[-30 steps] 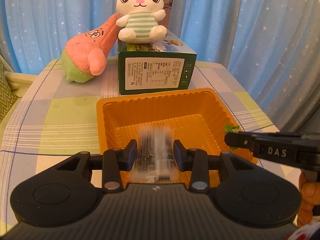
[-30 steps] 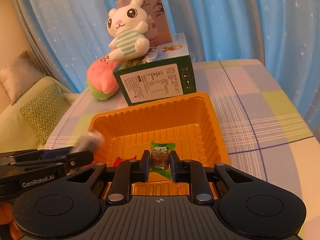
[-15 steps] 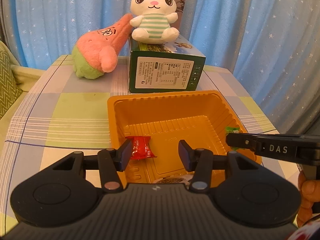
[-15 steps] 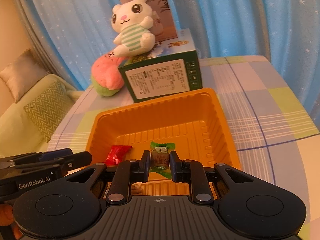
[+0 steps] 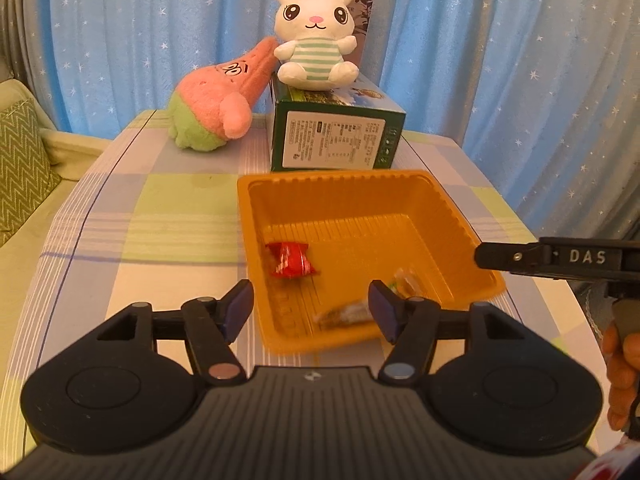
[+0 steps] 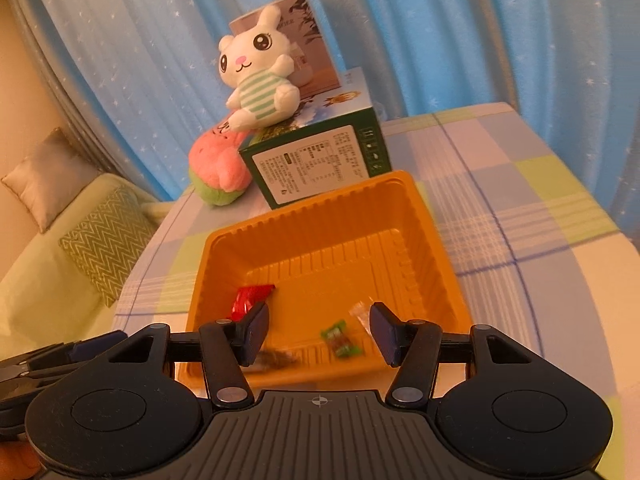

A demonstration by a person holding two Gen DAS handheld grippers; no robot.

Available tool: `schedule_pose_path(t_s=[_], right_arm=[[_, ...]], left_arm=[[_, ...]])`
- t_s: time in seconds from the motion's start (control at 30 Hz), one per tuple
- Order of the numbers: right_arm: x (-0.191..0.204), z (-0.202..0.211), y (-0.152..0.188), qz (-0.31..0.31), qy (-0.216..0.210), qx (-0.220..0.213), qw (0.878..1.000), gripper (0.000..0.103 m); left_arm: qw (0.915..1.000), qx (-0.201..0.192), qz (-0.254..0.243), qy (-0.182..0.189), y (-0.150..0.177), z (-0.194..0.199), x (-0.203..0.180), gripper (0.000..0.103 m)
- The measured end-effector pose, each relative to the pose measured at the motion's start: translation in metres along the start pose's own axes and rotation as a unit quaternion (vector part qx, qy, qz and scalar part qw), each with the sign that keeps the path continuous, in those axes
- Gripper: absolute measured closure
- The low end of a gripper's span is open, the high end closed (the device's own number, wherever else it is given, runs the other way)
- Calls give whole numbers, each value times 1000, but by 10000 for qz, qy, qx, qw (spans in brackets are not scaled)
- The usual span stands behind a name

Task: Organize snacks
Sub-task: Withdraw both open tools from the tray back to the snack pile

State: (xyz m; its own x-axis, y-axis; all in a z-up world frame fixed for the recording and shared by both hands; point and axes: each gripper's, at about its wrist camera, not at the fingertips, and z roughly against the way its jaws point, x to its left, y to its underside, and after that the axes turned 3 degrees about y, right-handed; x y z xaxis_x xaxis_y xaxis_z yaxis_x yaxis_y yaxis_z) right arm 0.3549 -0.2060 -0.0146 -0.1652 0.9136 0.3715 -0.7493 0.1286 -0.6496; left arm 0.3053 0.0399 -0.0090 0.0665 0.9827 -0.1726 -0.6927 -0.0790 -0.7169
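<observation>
We hold our left gripper (image 5: 310, 306) over the near edge of the orange plastic tray (image 5: 448, 208). Its jaws are opening, and nothing is between them. Our right gripper (image 6: 318, 326) is over the tray too. Its jaws are also opening, and they hold nothing.

The tray sits on the checked tablecloth (image 5: 160, 208). Inside it lies a red wrapped candy (image 5: 290, 260) near the left wall. A small green wrapped candy (image 6: 340, 338) lies loose on the tray floor near the front, just below our right gripper. A blurry dark snack (image 6: 276, 358) lies at the front wall.

Behind the tray stands a green cardboard box (image 5: 334, 140). A white plush bunny (image 5: 316, 40) sits on top of it. A pink plush star (image 5: 218, 100) leans beside the box.
</observation>
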Motion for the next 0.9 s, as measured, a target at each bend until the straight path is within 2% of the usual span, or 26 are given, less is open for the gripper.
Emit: schedule_pose_path(t_s=[0.2, 0.53, 0.9], right_arm=[[4, 48, 33, -4, 210, -96, 9997, 47], [12, 129, 93, -321, 271, -269, 9988, 47], [20, 167, 154, -311, 301, -23, 9991, 47]], left_arm=[[10000, 17, 55, -1, 28, 40, -13, 36], [9999, 7, 161, 28, 72, 105, -28, 28], [9995, 153, 261, -58, 118, 143, -30, 27]])
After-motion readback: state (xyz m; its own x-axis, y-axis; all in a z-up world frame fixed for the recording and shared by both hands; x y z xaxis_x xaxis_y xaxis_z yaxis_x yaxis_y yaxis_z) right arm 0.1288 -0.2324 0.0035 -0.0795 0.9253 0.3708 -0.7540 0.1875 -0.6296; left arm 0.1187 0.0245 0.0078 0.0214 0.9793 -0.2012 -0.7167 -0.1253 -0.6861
